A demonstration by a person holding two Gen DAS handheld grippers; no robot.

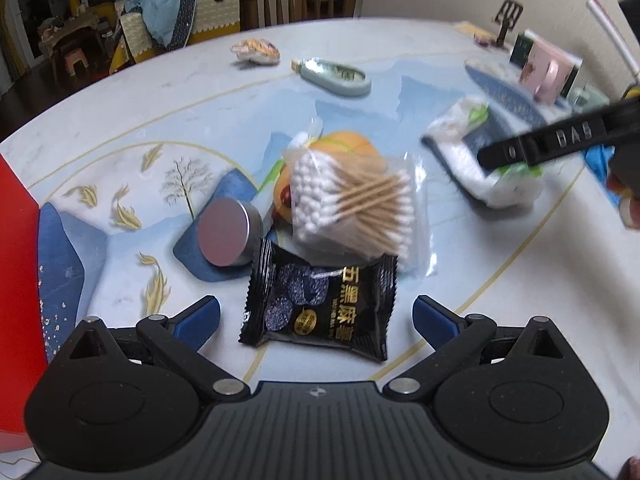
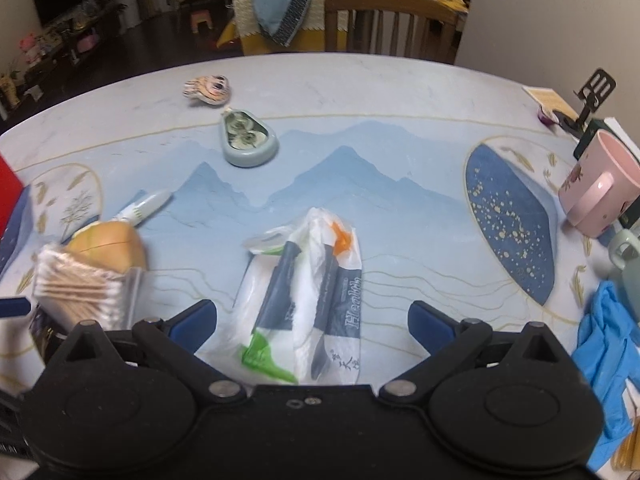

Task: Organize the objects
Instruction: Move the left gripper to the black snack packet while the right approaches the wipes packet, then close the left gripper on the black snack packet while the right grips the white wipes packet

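Note:
My left gripper (image 1: 316,318) is open above a black snack packet (image 1: 320,308) that lies between its blue pads. Behind the packet lie a clear bag of cotton swabs (image 1: 352,208), a silver round tin (image 1: 228,232) and an orange toy burger (image 1: 344,146). My right gripper (image 2: 312,320) is open over a white and navy tissue pack (image 2: 308,300); it also shows in the left wrist view (image 1: 480,160). The swab bag (image 2: 80,288) and burger (image 2: 108,244) show at the left of the right wrist view.
A red box (image 1: 16,280) stands at the left. A pale green pear-shaped case (image 2: 248,140), a striped toy (image 2: 208,88) and a white pen (image 2: 144,208) lie farther back. A pink mug (image 2: 600,188), grey cup (image 2: 628,256) and blue glove (image 2: 608,340) are at right. A wooden chair (image 2: 388,24) stands behind the table (image 2: 400,92).

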